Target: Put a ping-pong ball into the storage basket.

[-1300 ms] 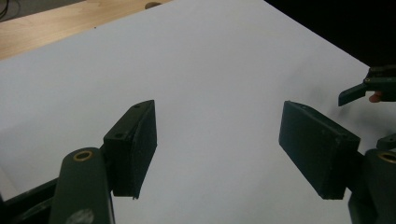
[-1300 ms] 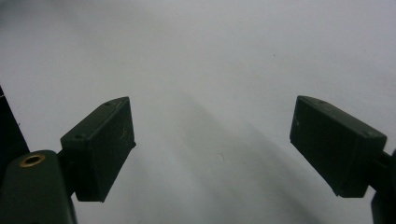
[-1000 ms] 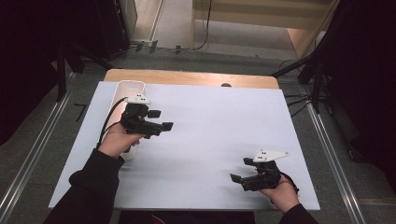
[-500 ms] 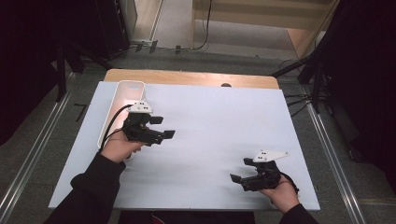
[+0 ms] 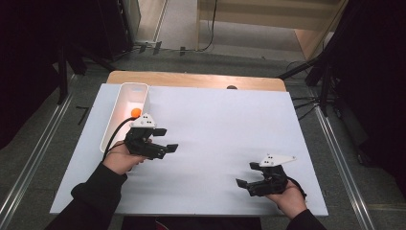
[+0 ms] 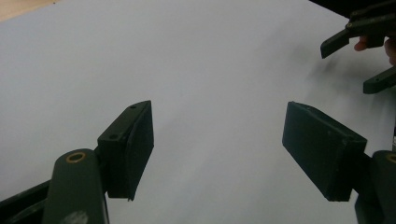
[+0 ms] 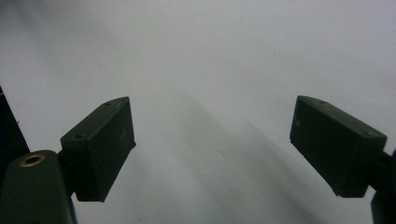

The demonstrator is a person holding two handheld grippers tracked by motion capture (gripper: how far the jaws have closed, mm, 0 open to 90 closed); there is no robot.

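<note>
On the white table (image 5: 215, 124), the left gripper (image 5: 166, 139) hovers near the left side, held in the person's left hand (image 5: 122, 158), just right of the near end of a long white bin (image 5: 115, 125). Its jaws point toward the table's middle and stand wide apart with nothing between them; in the left gripper view the left gripper (image 6: 217, 140) shows only bare white surface in the gap. An orange ball (image 5: 136, 113) lies inside the bin, about halfway along it, beside the right wall and just beyond the grey plate on top of the left gripper. The ball is apart from both tools. The left gripper's black cable loops from its rear over the bin's near part. The right gripper (image 5: 245, 176) sits near the table's front right corner, held in the right hand (image 5: 287, 201), jaws pointing left toward the middle. In the right gripper view, the right gripper (image 7: 212, 144) is spread wide too and grips nothing, with plain table below it and a soft shadow across the surface. The two tools are well apart, and the right one appears far off at the upper right of the left gripper view.
</note>
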